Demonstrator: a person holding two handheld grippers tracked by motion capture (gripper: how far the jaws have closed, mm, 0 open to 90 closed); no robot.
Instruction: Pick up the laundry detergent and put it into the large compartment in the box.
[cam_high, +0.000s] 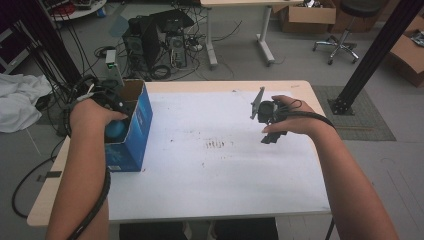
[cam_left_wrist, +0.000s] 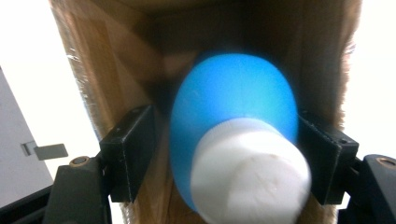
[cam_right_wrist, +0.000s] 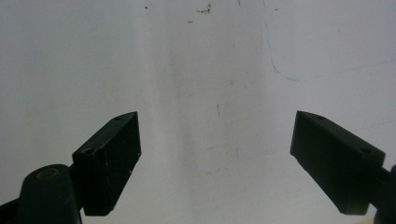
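Even, soft room light falls on the worktop (cam_high: 220, 170) in the high view; its white sheet is bright, with faint shadows under the forearms. In the left gripper view the blue bottle (cam_left_wrist: 233, 135) is blurred and out of focus, the background beside the box (cam_left_wrist: 116, 70) blown out white. The right gripper view is dimmer, greyish, its tongs (cam_right_wrist: 217, 163) nearly silhouetted.

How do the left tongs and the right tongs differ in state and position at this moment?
The left tongs sit at the open blue box with a blue, white-capped bottle between their jaws; a gap shows at one jaw. The right tongs are wide open with nothing between them, over the bare white table cover. Both have two black jaws.
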